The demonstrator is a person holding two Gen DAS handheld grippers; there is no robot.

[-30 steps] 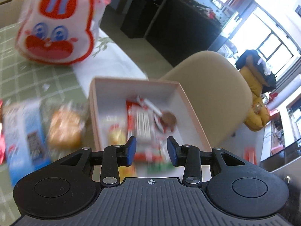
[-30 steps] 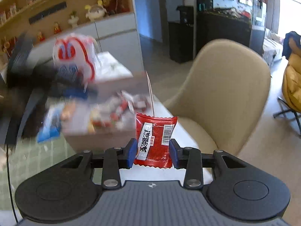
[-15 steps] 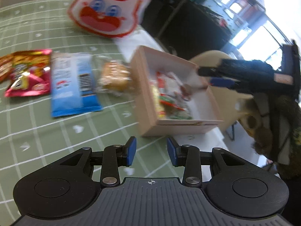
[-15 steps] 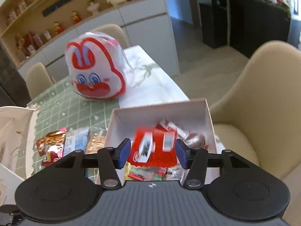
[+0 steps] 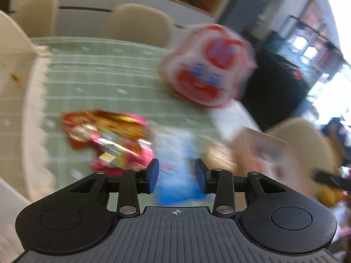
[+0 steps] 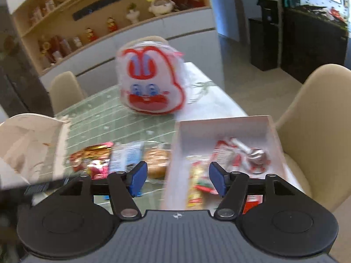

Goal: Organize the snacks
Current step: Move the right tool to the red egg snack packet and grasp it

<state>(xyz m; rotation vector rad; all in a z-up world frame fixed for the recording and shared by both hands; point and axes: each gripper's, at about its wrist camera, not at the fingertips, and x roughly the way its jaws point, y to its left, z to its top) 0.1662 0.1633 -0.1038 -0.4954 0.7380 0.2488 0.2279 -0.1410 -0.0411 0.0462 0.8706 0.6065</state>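
Observation:
A pale pink box [image 6: 226,123] holds several wrapped snacks [image 6: 221,153] near the table's right edge. Left of it lie a wrapped bun [image 6: 156,162], a blue packet [image 6: 127,156] and red-pink snack packets [image 6: 93,160]. My right gripper [image 6: 177,179] is open and empty above the box's left wall. In the blurred left wrist view my left gripper [image 5: 175,175] is open and empty over the blue packet [image 5: 177,153], with the red-pink packets [image 5: 114,138] to its left and the box [image 5: 263,144] to its right.
A white bunny-face bag [image 6: 151,87] stands at the back of the green checked tablecloth [image 6: 109,118]; it shows in the left wrist view [image 5: 208,65]. A white paper bag [image 6: 28,140] stands at the left. Beige chairs [image 6: 318,120] surround the table.
My right gripper has opened and let go of the red packet over the box. My left gripper has swung left from the box to the loose packets on the cloth.

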